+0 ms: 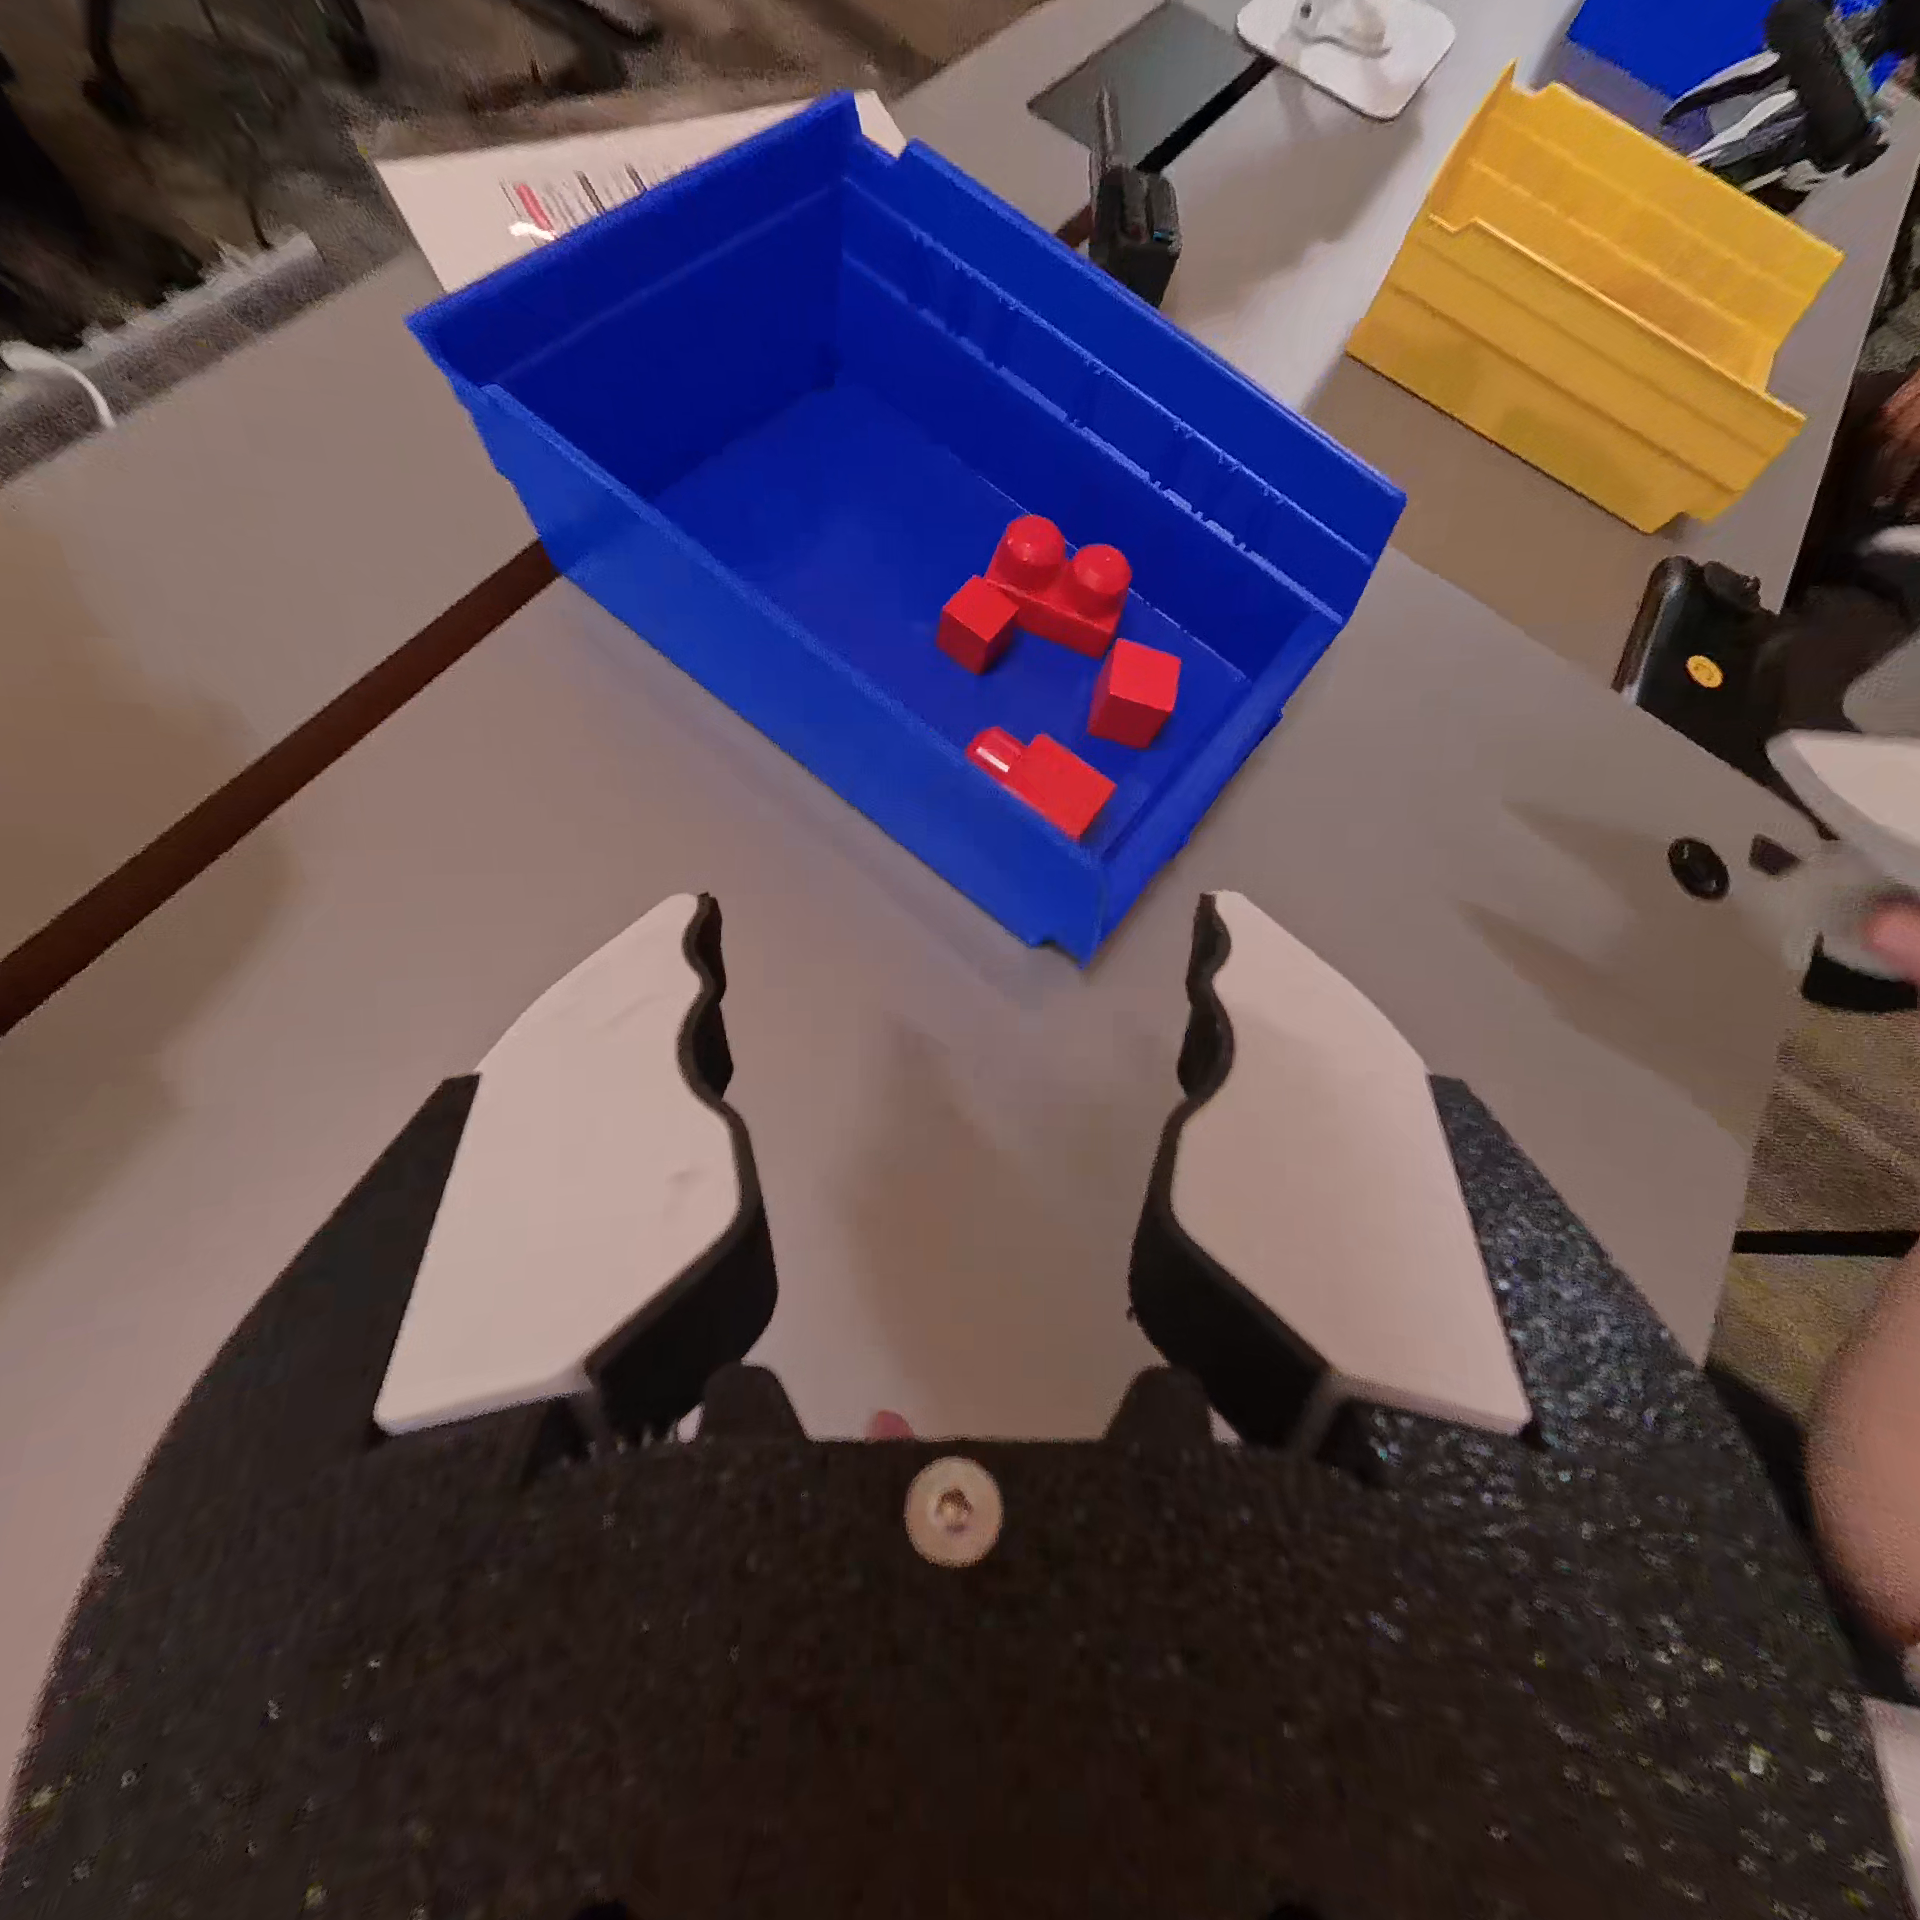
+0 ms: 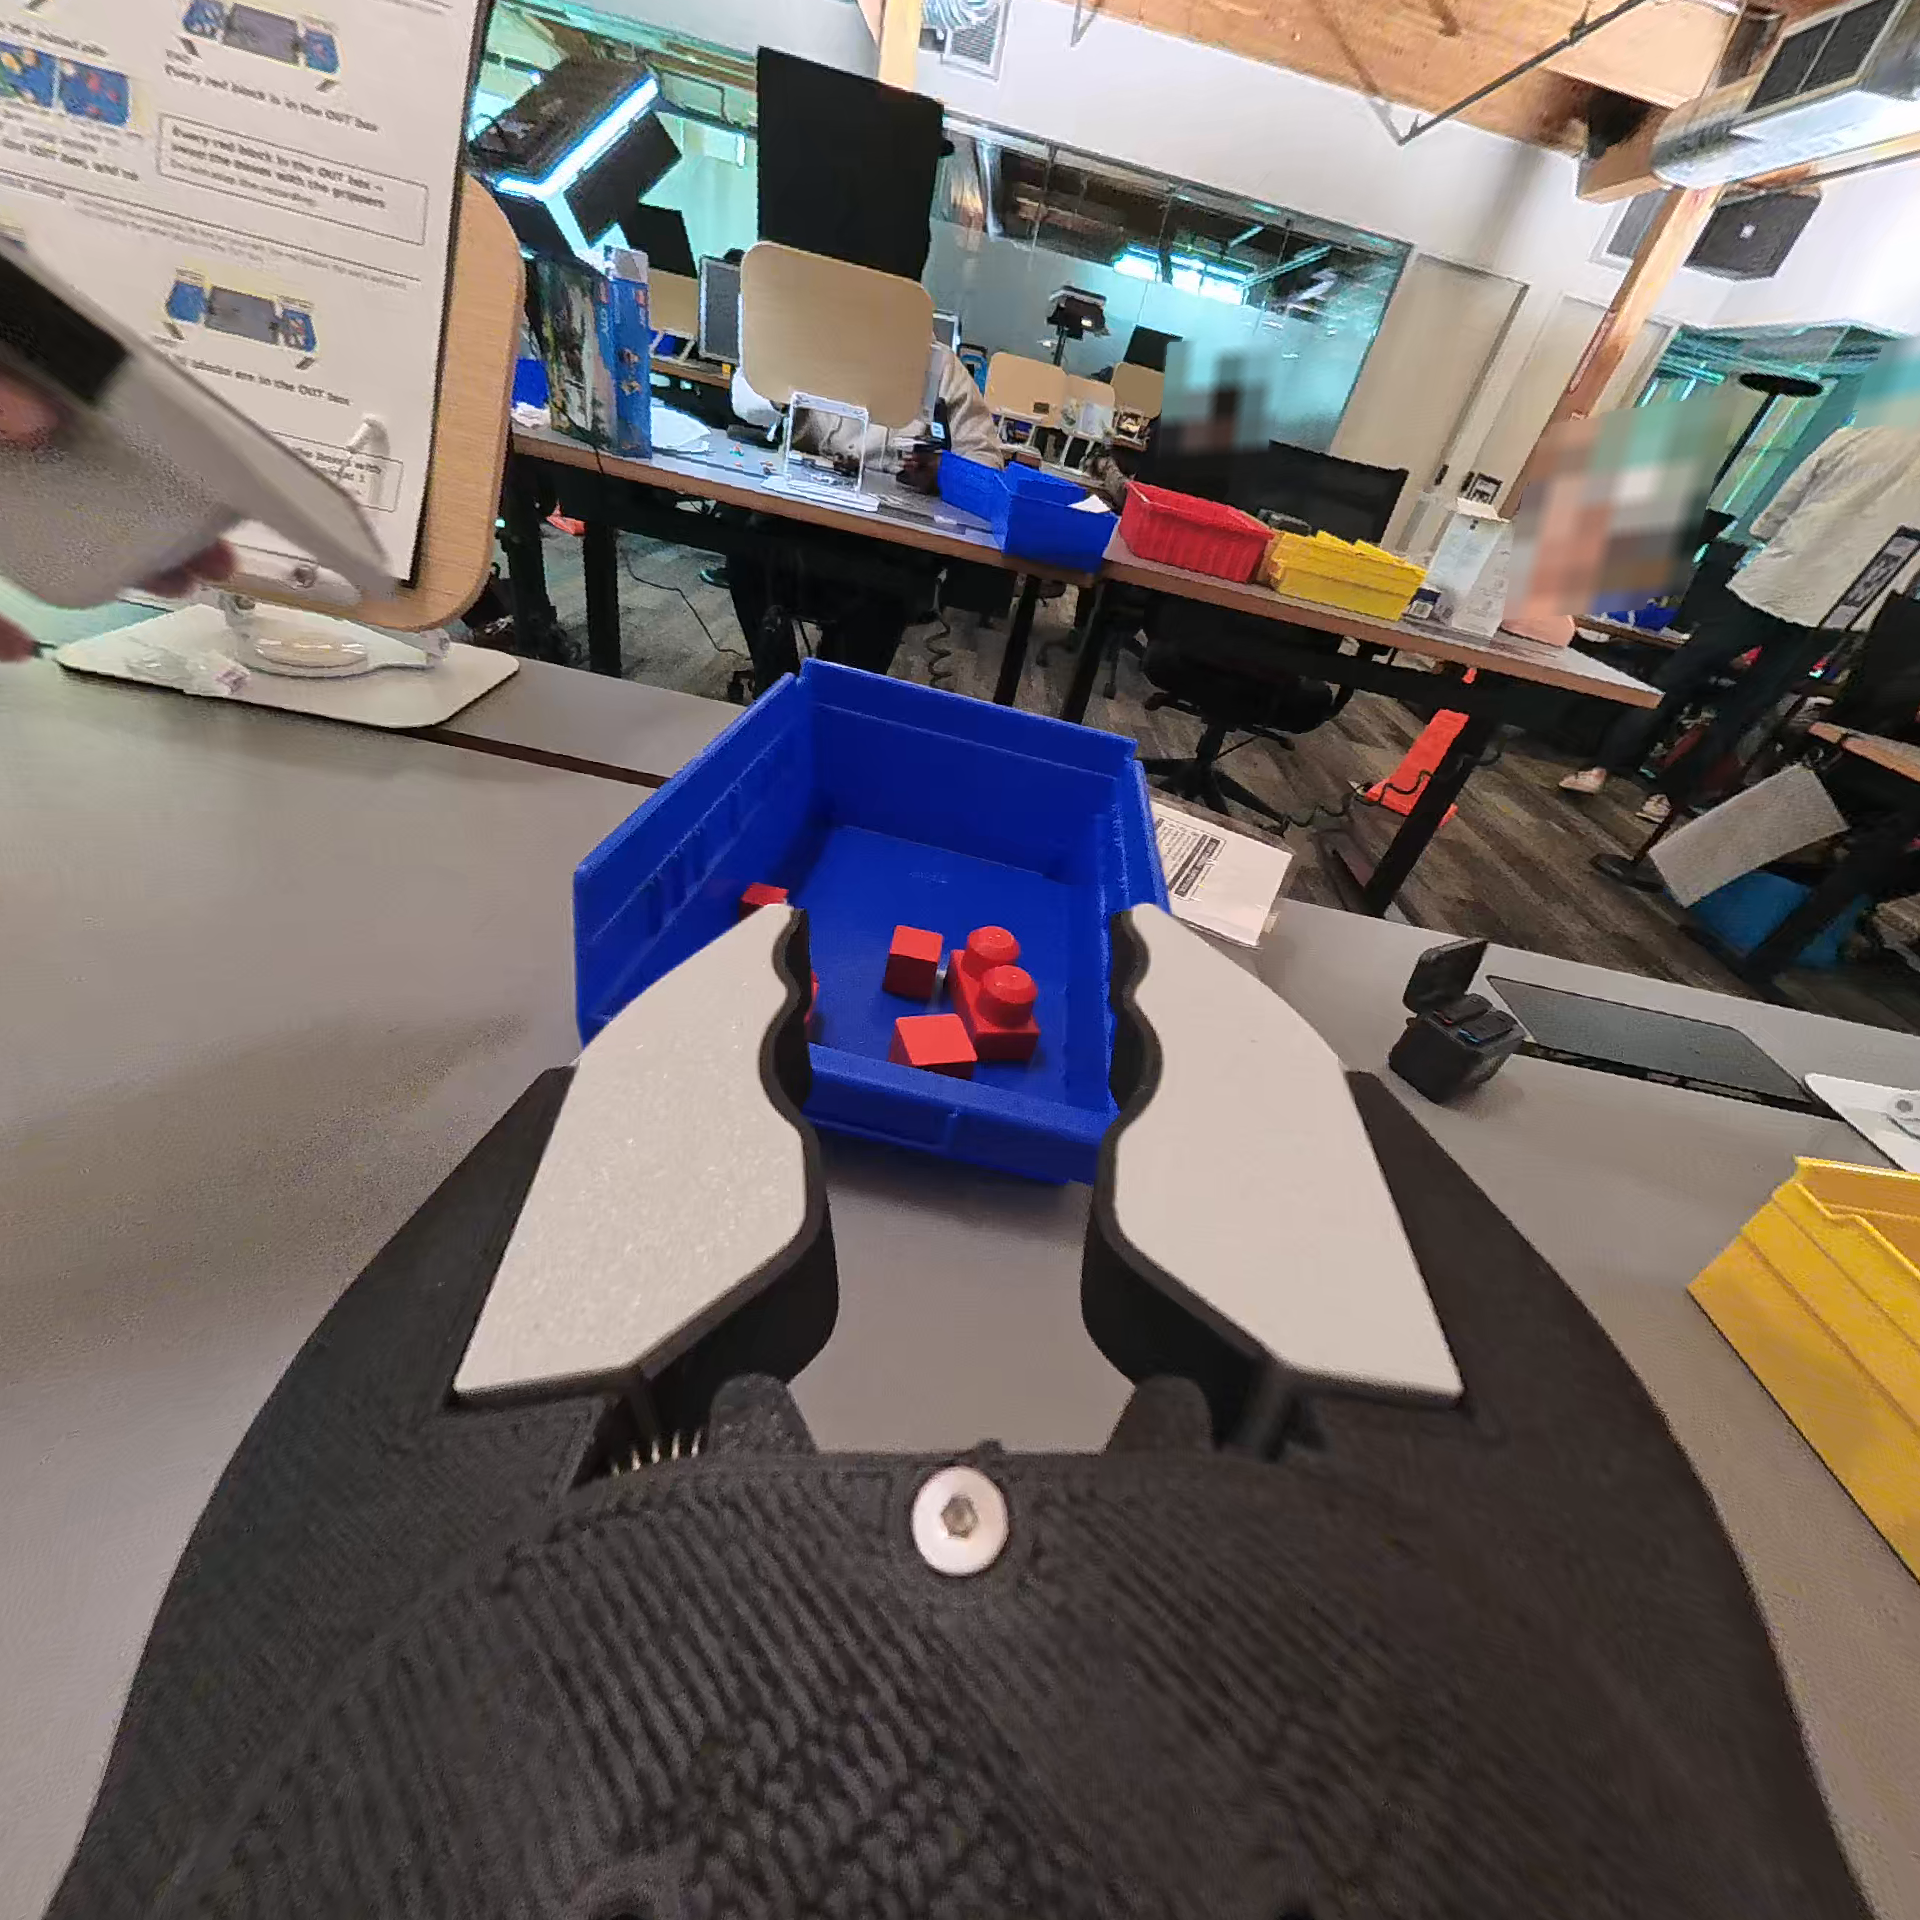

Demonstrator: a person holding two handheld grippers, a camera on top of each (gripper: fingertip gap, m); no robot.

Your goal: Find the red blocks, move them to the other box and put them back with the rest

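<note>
A blue bin stands on the grey table and holds several red blocks: a two-stud brick, two cubes and a one-stud brick on its side. My left gripper is open and empty above bare table, just short of the bin's near corner. In the right wrist view the blue bin lies straight ahead with the two-stud brick and cubes inside. My right gripper is open and empty in front of the bin's near wall. Its left finger partly hides one more red block.
A yellow bin stands to the right, also in the right wrist view. A small black camera, a dark mat and a paper sheet lie near the blue bin. An instruction board on a white stand is at the far left.
</note>
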